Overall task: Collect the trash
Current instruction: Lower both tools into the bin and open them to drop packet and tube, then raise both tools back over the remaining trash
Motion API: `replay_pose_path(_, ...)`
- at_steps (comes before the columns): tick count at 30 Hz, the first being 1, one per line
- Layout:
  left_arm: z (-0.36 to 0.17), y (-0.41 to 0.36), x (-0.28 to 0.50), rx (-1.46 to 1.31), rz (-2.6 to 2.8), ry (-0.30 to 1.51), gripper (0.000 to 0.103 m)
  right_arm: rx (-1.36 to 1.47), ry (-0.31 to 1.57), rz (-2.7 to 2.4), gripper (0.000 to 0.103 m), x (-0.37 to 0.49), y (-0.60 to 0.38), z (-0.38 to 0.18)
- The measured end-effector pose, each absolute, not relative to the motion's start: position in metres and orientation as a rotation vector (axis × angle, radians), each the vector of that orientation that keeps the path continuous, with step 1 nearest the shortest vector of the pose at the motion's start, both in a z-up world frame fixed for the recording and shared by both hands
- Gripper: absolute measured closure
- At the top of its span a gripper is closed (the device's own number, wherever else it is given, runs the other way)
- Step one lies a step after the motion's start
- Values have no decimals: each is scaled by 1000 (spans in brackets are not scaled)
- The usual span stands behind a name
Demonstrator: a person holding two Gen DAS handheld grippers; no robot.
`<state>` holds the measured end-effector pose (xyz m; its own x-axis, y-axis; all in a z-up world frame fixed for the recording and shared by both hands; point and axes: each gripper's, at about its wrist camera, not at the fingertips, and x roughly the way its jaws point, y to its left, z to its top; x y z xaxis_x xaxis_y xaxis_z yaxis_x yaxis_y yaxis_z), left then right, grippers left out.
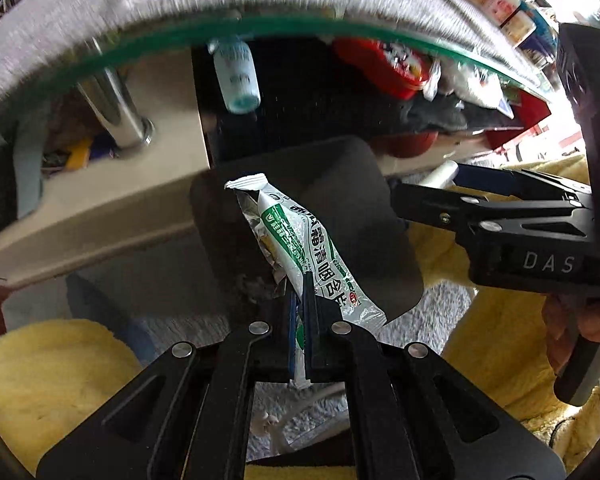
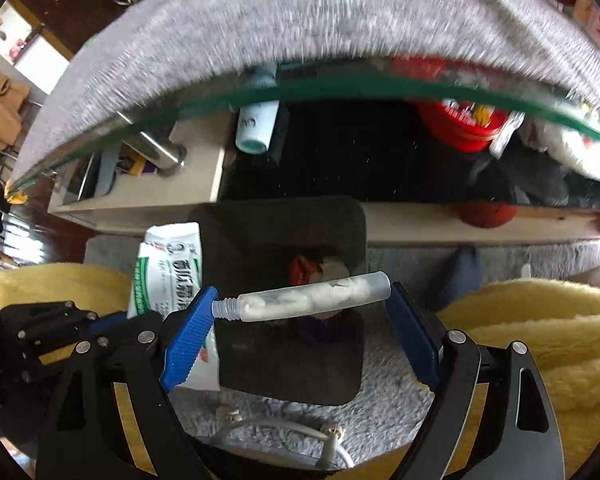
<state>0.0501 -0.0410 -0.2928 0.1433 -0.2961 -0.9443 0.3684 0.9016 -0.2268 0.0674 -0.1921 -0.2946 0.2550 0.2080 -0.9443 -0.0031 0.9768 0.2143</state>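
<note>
The left tongs (image 1: pixel 300 292) pinch a green-and-white wrapper (image 1: pixel 300 240) tight, holding it above the dark bin (image 1: pixel 380 248) on the grey rug (image 2: pixel 380 420). The right tongs (image 2: pixel 304 300) grip a clear tube (image 2: pixel 312 298) end to end between wide-set fingers, over that same bin.

The dark rectangular plastic bin (image 2: pixel 284 240) stands on the grey shaggy carpet (image 2: pixel 392 412), before the glass-topped bench (image 2: pixel 340 88), between two yellow fleece cushions (image 2: pixel 540 320).
</note>
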Motion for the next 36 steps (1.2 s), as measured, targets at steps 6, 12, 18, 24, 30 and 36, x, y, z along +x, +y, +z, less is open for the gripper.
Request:
replay_pose_path(6,-304,-43,57,46,-485,1380,97,196,1345,146,17,75,-189,-308)
replay_pose_path(12,-307,-39,63,41,-473,1393,78,203,1365,148,16,81,-191,-314)
replay_pose_path(18,-302,-30,68,32,-436,1385,53,204,1365,135,8,85,-201,-311)
replay_pose_path(24,-280,-17,73,41,-395,1335,34,211,1335,119,6,88,-213,-293)
replay_pose_path(30,-238,-6,80,53,-372,1238,17,226,1237,95,6,96,-231,-247)
replay_pose_path(36,-190,4,98,50,-351,1129,8,218,1120,78,6,114,-245,-199)
